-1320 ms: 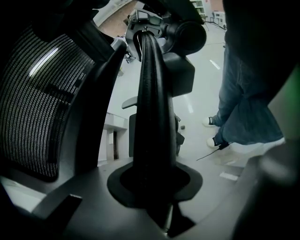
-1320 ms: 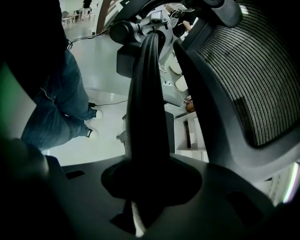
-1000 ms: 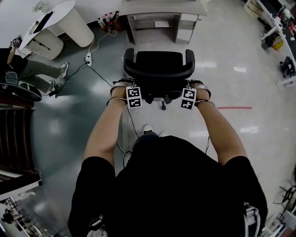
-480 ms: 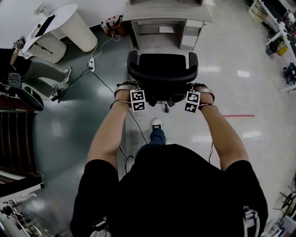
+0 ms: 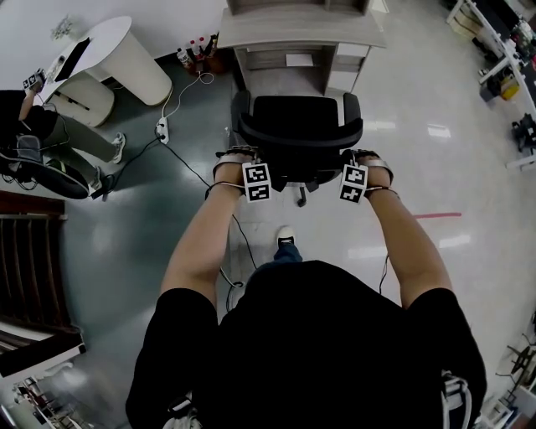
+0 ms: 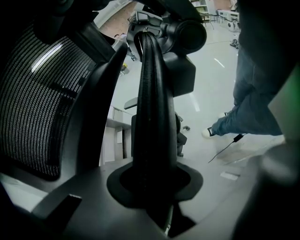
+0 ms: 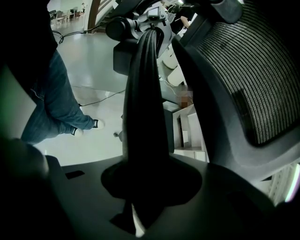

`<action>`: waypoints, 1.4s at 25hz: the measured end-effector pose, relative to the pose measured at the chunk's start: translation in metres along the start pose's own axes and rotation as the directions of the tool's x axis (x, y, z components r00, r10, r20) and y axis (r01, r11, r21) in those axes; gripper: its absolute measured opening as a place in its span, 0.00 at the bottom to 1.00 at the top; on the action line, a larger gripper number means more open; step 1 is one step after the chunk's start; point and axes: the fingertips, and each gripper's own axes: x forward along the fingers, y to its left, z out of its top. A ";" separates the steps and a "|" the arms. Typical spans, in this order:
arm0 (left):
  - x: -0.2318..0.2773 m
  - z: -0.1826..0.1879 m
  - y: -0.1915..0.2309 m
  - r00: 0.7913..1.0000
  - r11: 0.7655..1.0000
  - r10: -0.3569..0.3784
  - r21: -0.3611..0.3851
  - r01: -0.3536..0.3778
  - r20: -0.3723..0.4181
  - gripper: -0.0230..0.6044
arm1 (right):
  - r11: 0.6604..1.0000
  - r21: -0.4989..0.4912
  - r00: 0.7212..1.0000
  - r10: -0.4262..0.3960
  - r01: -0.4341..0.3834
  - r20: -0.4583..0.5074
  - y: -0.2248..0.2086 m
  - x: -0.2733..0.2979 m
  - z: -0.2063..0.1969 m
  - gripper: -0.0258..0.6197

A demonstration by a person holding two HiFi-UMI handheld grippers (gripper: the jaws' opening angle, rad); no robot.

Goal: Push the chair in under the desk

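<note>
now the chair [image 5: 299,123] has rolled closer to the desk [image 5: 276,30].

Under the desk [image 5: 301,25]: an open gap with bare floor, between the left leg and the drawers [image 5: 345,60] on the right.
Chair [image 5: 297,126]: stands right in front of the gap and blocks most of it.
Left of the chair: a cable [image 5: 186,155] lies across the floor and runs to a power strip [image 5: 160,127].
By the left leg: bottles [image 5: 194,42] stand on the floor.
Far left: a white round stand [image 5: 126,50] and a sitting person [image 5: 50,134], well apart from the chair.
Right of the chair: wide bare floor with only a red line [image 5: 435,215].
Behind the chair: a foot [image 5: 286,235], near the wheels.
</note>
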 end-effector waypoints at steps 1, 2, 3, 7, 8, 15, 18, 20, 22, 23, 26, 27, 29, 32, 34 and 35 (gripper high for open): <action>0.004 -0.001 0.007 1.000 1.000 -0.002 0.002 0.002 0.002 0.17 | 1.000 0.002 1.000 0.001 -0.001 -0.004 -0.007 0.004 -0.001 0.20; 0.009 -0.001 0.015 1.000 1.000 -0.003 0.004 0.003 0.005 0.17 | 1.000 0.005 1.000 0.001 -0.001 -0.006 -0.014 0.008 -0.002 0.20; 0.013 -0.002 0.022 1.000 1.000 -0.003 0.005 0.003 0.008 0.17 | 1.000 0.007 1.000 0.000 0.000 -0.008 -0.021 0.012 -0.003 0.20; 0.029 -0.005 0.049 1.000 1.000 -0.001 0.008 0.000 0.017 0.17 | 1.000 0.011 1.000 -0.007 0.007 -0.013 -0.048 0.028 -0.005 0.20; 0.032 -0.007 0.056 1.000 1.000 -0.002 0.010 0.001 0.017 0.17 | 1.000 0.013 1.000 -0.007 0.007 -0.013 -0.055 0.031 -0.005 0.20; 0.055 -0.019 0.096 1.000 1.000 -0.004 0.024 0.004 0.022 0.17 | 0.999 0.032 1.000 -0.010 0.011 -0.024 -0.094 0.053 -0.003 0.20; 0.063 -0.020 0.105 1.000 0.999 -0.005 0.032 0.004 0.020 0.17 | 0.999 0.044 1.000 -0.008 0.009 -0.029 -0.102 0.061 -0.005 0.21; 0.067 -0.019 0.112 1.000 0.999 -0.005 0.033 0.004 0.021 0.17 | 0.999 0.051 1.000 -0.006 0.008 -0.030 -0.108 0.064 -0.007 0.21; 0.069 -0.018 0.120 1.000 1.000 -0.006 0.031 0.006 0.019 0.17 | 0.999 0.053 1.000 -0.003 0.005 -0.029 -0.117 0.066 -0.008 0.21; 0.070 -0.018 0.124 1.000 1.000 -0.006 0.029 0.006 0.018 0.17 | 0.999 0.052 1.000 -0.003 0.004 -0.028 -0.121 0.068 -0.009 0.21; 0.074 -0.017 0.135 1.000 1.000 0.002 0.027 -0.002 0.018 0.17 | 0.999 0.050 1.000 -0.007 0.008 -0.027 -0.132 0.073 -0.012 0.21; 0.076 -0.017 0.139 1.000 1.000 0.006 0.026 -0.006 0.019 0.17 | 0.999 0.050 1.000 -0.010 0.011 -0.028 -0.136 0.075 -0.013 0.21; 0.079 -0.017 0.146 1.000 1.000 0.009 0.023 -0.009 0.019 0.17 | 0.999 0.047 1.000 -0.016 0.017 -0.026 -0.144 0.078 -0.014 0.21; 0.087 -0.017 0.154 1.000 1.000 0.005 0.020 -0.005 0.014 0.17 | 0.999 0.043 1.000 -0.017 0.018 -0.024 -0.154 0.085 -0.017 0.21; 0.091 -0.018 0.162 1.000 1.000 0.005 0.017 -0.005 0.011 0.17 | 0.999 0.041 1.000 -0.017 0.018 -0.024 -0.162 0.091 -0.018 0.21; 0.093 -0.019 0.166 1.000 1.000 0.005 0.014 -0.005 0.010 0.17 | 0.999 0.040 1.000 -0.018 0.019 -0.022 -0.166 0.093 -0.018 0.21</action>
